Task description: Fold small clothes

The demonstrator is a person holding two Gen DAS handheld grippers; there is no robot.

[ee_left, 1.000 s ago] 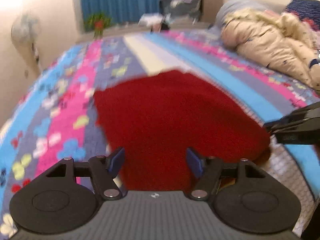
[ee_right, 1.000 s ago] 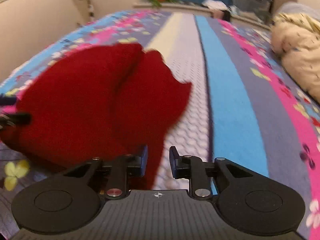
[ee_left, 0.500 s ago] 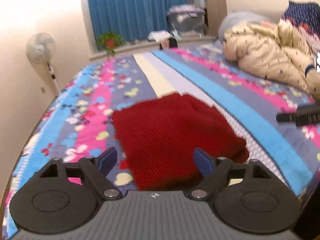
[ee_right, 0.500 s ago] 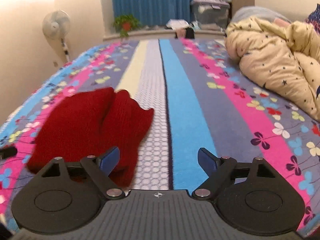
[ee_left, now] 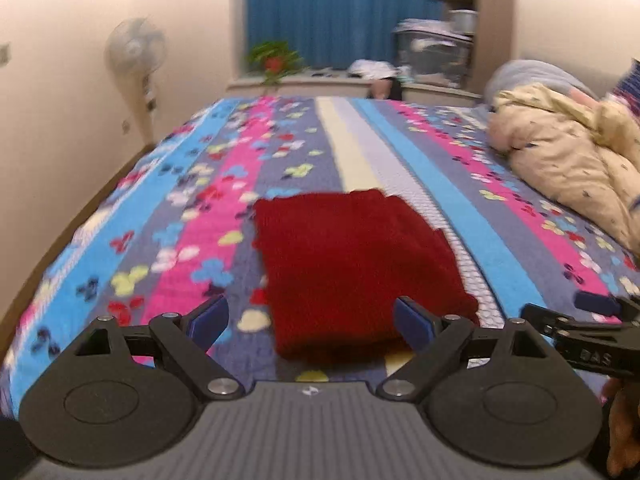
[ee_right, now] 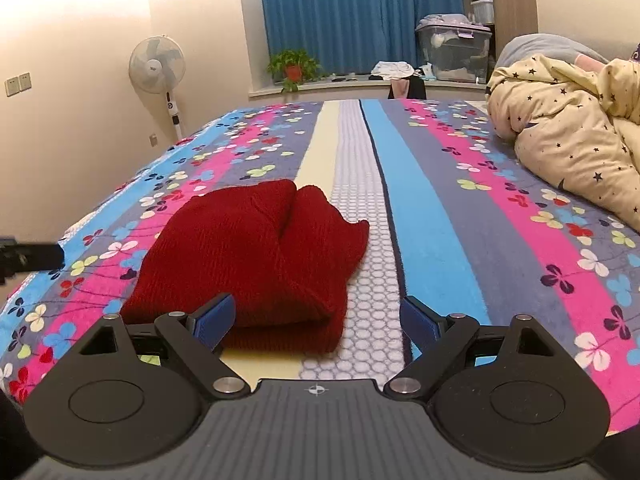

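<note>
A dark red knitted garment (ee_left: 352,264) (ee_right: 256,252) lies folded in a thick rectangle on the striped flowered bedspread (ee_right: 440,216). In the left wrist view my left gripper (ee_left: 310,314) is wide open, hovering above the garment's near edge with nothing between its blue pads. Held back over the garment's near right corner, my right gripper (ee_right: 316,316) is open and empty too. The right gripper's fingers (ee_left: 592,320) show at the right edge of the left wrist view. In the right wrist view, one of the left gripper's fingers (ee_right: 32,256) pokes in from the left edge.
A bunched cream quilt with dark stars (ee_right: 568,144) lies on the bed's right side. A standing fan (ee_right: 157,66) is by the left wall. A potted plant (ee_right: 294,66) and a clear storage box (ee_right: 454,52) sit on the ledge under the blue curtain.
Both grippers pulled back and up from the red garment, which now lies folded and let go. The right jaws went from nearly shut to wide; the left widened a little.
</note>
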